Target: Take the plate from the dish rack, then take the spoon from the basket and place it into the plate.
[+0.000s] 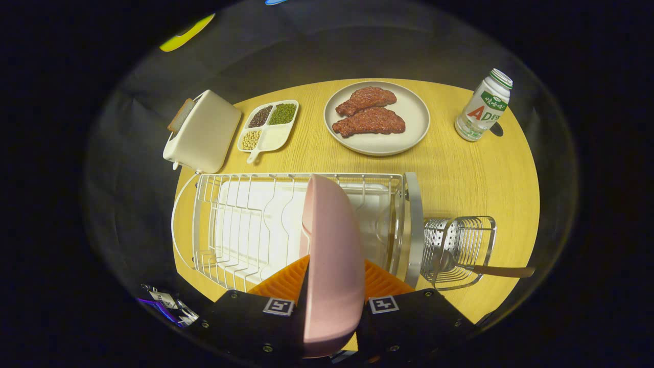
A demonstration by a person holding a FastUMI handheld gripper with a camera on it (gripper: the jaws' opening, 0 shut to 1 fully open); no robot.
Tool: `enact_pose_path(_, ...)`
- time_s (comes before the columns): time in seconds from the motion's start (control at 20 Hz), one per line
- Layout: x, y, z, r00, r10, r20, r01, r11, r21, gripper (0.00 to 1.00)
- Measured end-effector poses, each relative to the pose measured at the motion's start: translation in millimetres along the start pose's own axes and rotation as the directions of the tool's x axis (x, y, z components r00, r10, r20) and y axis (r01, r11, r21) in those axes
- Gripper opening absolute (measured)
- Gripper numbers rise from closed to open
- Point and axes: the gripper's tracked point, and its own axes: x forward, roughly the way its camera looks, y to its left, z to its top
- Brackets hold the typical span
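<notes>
A pink plate (331, 255) stands on edge between my gripper's (332, 283) two orange fingers (283, 280), both pressing its faces. It is over the near side of the white wire dish rack (245, 225); I cannot tell whether it still rests in the rack's slots. To the right of the rack hangs a small wire basket (460, 245). A spoon (490, 270) with a brown wooden handle lies in it, bowl inside and handle sticking out to the right.
Beyond the rack on the round wooden table (460, 174) are a white toaster (202, 130), a divided dish of beans (268, 125), a beige plate (414, 110) with two meat pieces, and a white bottle (483, 105). Bare tabletop lies right of the rack.
</notes>
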Motion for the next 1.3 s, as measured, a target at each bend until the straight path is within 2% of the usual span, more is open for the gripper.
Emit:
enact_pose_path(0.2, 2, -5, 4, 0.999, -0.043, -0.011, 0.043, 0.999, -0.016, 0.33)
enact_pose_path(0.65, -20, -6, 23, 0.975, -0.220, -0.027, 0.213, 0.965, -0.152, 0.32)
enact_pose_path(0.85, -27, -4, 18, 0.963, -0.267, -0.045, 0.255, 0.949, -0.184, 0.32)
enact_pose_path(1.0, -33, -7, 16, 0.959, -0.279, -0.044, 0.268, 0.948, -0.172, 0.32)
enact_pose_path(1.25, -47, -5, 15, 0.974, -0.224, -0.037, 0.217, 0.966, -0.142, 0.32)
enact_pose_path(1.3, -55, -10, 15, 0.971, -0.237, -0.025, 0.231, 0.963, -0.142, 0.32)
